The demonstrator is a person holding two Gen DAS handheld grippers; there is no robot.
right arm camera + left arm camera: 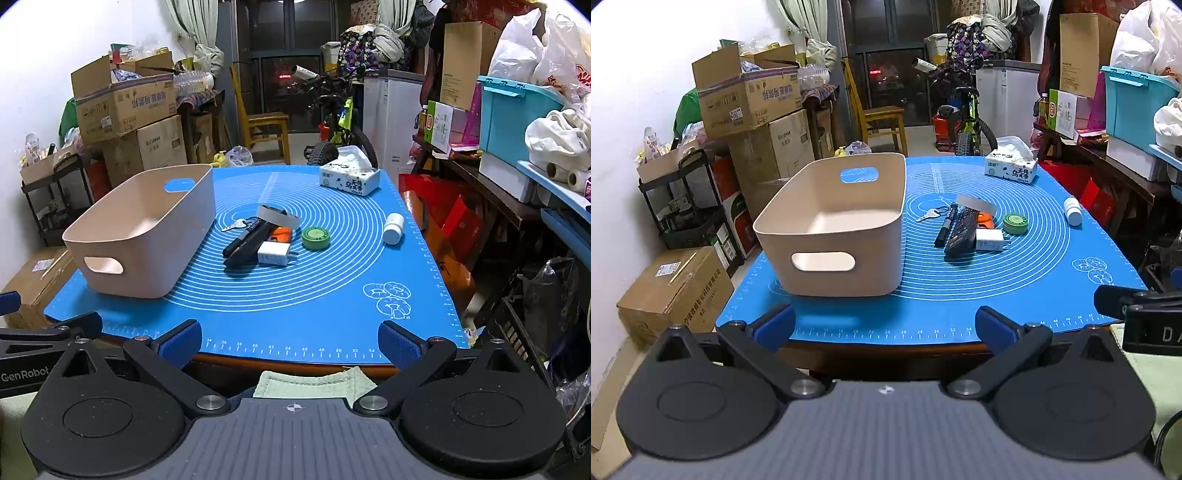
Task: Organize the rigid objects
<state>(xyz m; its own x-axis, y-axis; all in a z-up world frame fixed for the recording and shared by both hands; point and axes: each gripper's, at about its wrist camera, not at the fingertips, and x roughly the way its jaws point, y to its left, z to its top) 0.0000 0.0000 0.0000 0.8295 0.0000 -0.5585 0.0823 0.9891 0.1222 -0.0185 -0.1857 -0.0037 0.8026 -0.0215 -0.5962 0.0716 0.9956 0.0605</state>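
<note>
An empty beige bin (846, 225) (147, 236) stands on the left of the blue mat (1015, 273) (325, 288). Right of it lies a pile: keys (929, 214) (236, 224), a black marker (946, 227) (245, 238), a black remote (962, 234), a white charger (989, 240) (275, 254), an orange item (281, 232), a white tape roll (279, 216), a green round tin (1015, 223) (316, 237) and a white bottle (1073, 211) (393, 228). My left gripper (884, 326) and right gripper (290, 341) are open and empty, at the table's near edge.
A tissue box (1012, 168) (351, 177) sits at the mat's far end. Cardboard boxes (750, 96) stack at the left, a bicycle (964, 122) and a chair (879, 114) behind, cluttered shelves (517, 122) at the right.
</note>
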